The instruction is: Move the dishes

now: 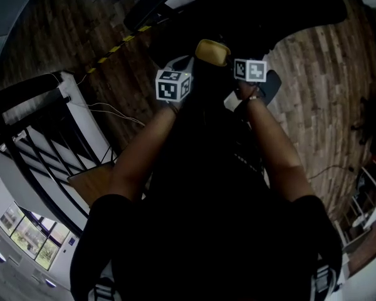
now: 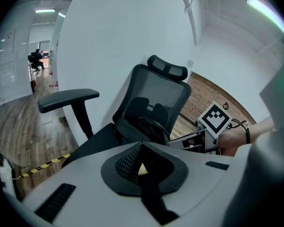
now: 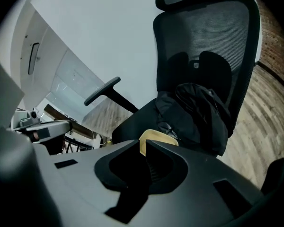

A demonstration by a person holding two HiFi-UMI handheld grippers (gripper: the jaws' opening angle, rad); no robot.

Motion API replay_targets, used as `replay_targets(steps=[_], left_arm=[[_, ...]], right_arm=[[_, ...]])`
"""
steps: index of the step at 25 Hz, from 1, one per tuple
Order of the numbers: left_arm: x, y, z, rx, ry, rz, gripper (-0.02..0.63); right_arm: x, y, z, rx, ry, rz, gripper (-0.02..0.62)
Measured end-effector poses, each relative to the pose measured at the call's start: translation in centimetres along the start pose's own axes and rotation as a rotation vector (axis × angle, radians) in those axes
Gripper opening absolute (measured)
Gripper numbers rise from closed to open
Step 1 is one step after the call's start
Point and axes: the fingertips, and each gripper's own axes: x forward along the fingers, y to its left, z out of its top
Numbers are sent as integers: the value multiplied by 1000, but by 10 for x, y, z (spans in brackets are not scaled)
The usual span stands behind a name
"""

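Observation:
A yellow dish (image 1: 212, 51) hangs in the air in front of me, between both grippers. My left gripper (image 1: 189, 60) grips its left side; in the left gripper view only a yellow sliver (image 2: 142, 168) of the dish shows between the closed jaws. My right gripper (image 1: 234, 66) grips the right side, and the dish's pale yellow rim (image 3: 159, 137) sticks out past its jaws. Each gripper also shows in the other's view: the right gripper's marker cube (image 2: 214, 118) and the left gripper's body (image 3: 43, 129).
A black mesh office chair (image 2: 154, 98) stands straight ahead with a dark bag or jacket (image 3: 199, 112) on its seat. Its armrest (image 2: 68, 98) juts left. A black railing (image 1: 31, 149) runs at my left over wooden flooring (image 1: 319, 93).

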Motion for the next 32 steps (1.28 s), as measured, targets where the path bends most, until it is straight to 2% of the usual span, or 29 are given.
replay_targets(steps=[6, 17, 32], left_arm=[[33, 16, -9, 2, 58, -30, -5], [74, 53, -41, 17, 168, -76, -5], [92, 74, -80, 15, 251, -93, -5]], right_arm=[[30, -31, -9, 95, 41, -31, 44], [98, -94, -53, 245, 142, -110, 57], [149, -131, -86, 269, 210, -176, 61]])
